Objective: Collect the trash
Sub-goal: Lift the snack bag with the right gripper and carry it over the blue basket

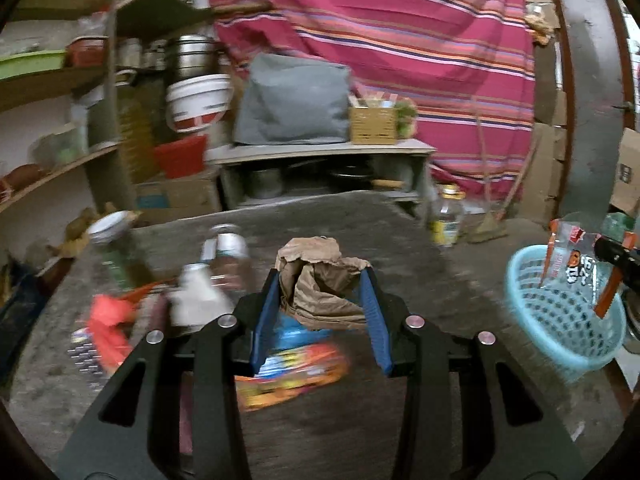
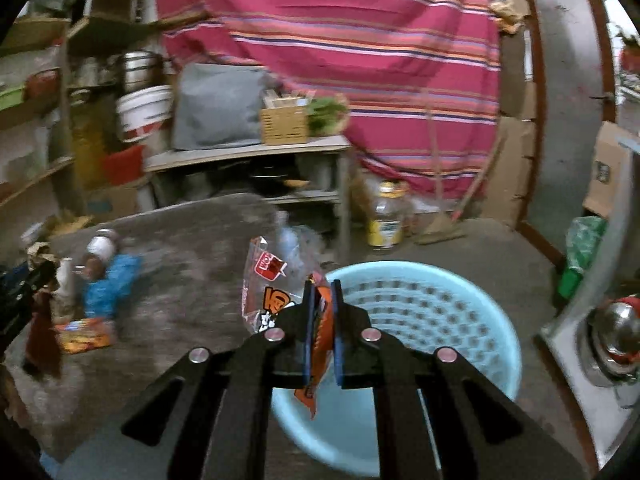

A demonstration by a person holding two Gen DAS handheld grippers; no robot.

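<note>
Paper bag (image 1: 320, 280), brown and crumpled, sits pinched between the blue pads of the left gripper (image 1: 322, 276), above the grey table (image 1: 400, 240). Just under it on the table lie a blue wrapper (image 1: 298, 330) and an orange snack packet (image 1: 292, 372). Left of the bag stand blurred bottles (image 1: 224, 256) and a red wrapper (image 1: 106, 324). A light blue basket (image 2: 420, 304) stands just off the table's right edge. The right gripper (image 2: 322, 300) hangs over the basket's near left rim, its jaws pressed together on a clear and orange wrapper (image 2: 272, 280), which sticks up to the left of the fingers and dangles below them over the basket's floor. Beyond the table hangs a striped pink cloth (image 1: 400, 40).
</note>
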